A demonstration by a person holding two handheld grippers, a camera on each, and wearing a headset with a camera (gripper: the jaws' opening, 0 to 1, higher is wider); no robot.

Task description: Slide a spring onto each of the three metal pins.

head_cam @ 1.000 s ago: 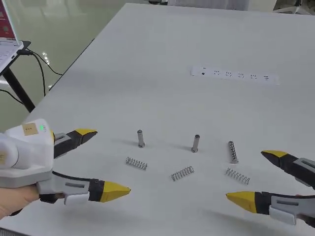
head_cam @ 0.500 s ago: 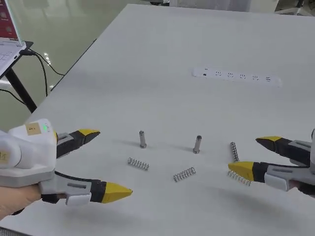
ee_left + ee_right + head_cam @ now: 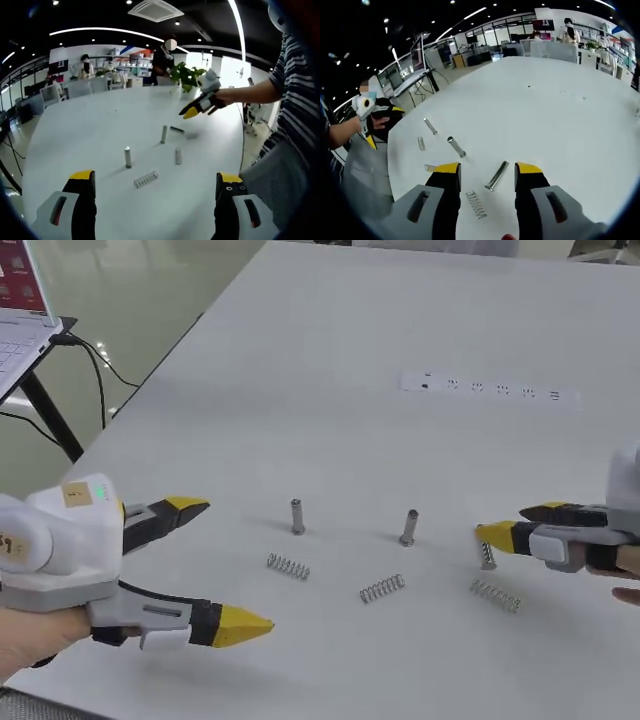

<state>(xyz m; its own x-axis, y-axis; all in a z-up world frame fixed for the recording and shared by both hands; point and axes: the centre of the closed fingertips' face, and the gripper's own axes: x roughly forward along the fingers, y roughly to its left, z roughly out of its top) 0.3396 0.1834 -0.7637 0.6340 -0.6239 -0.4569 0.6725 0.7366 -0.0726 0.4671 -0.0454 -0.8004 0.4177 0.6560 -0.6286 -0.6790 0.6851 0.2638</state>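
Left gripper: the left gripper (image 3: 220,563) hangs low over the near-left part of the table (image 3: 330,360). Its jaws are spread really wide with nothing in them. In the left gripper view the two yellow tips sit on either side of the whole little work area.

Right gripper: the right gripper (image 3: 500,523) comes in from the right with its jaws partly open, one on each side of the right pin (image 3: 487,558). The right gripper view shows a gap between the pin and each jaw, so it's got hold of nothing.

Pins: the left pin (image 3: 297,516), middle pin (image 3: 409,527) and right pin stand upright in a rough row across the table, well apart. All three look bare.

Springs: each one lies flat on the table just on the near side of a pin. That's the left spring (image 3: 288,566), middle spring (image 3: 382,588) and right spring (image 3: 496,596). None of them is on a pin or touching a gripper.

Other stuff: a white power strip (image 3: 490,390) lies further back on the table. A laptop (image 3: 20,310) sits off the table's left edge.
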